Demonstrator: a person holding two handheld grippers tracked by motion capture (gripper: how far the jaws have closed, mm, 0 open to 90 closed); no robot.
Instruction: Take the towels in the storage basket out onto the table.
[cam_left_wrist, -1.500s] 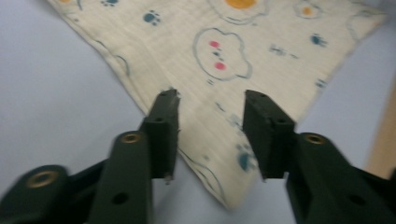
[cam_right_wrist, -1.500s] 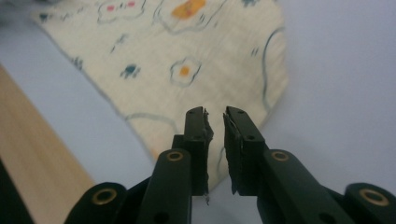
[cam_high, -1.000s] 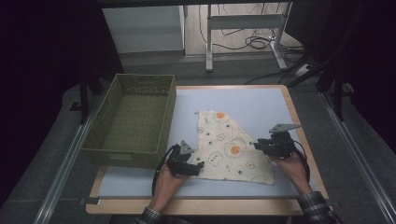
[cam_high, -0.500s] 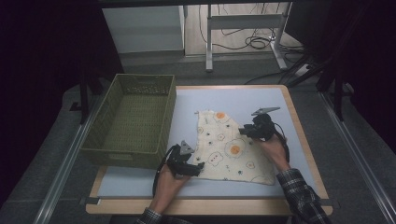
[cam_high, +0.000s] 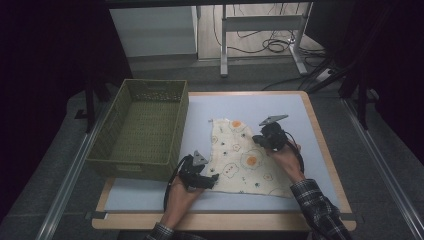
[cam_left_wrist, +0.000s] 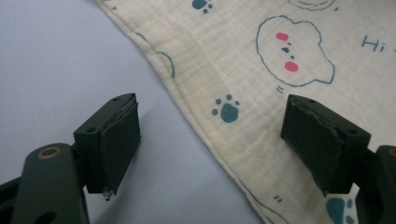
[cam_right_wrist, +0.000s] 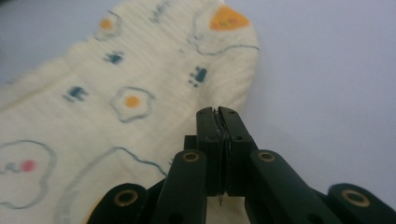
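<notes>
A cream muslin cloth printed with fried eggs and small blue paws (cam_high: 240, 160) lies flat on the pale blue bench (cam_high: 260, 102). Its left edge is near the woven olive-green basket (cam_high: 135, 167) but apart from it. The left gripper (cam_high: 212, 179) sits at the cloth's near left corner with its jaws wide apart. In the left gripper view they straddle the hem, one pad over bare bench and the other over fabric, and neither presses on it. The right gripper (cam_high: 260, 140) rests over the cloth's right edge. Its jaws have just been closing and now meet, and the right gripper view shows them pressed together above the hem. Whether a sliver of fabric is caught between them I cannot tell. That doubt is probably the main risk: if the right jaws have shut on nothing, any lift or pull would leave the cloth behind. If they hold only a thread of hem, it could slip out mid-move and the fold would collapse. With the left jaws unclamped, nothing pins the near corner. A drag by the right gripper would likely slide the whole cloth across the smooth bench, or bunch it into wrinkles. The soft weave may also ride up unevenly and give skewed edges.
</notes>
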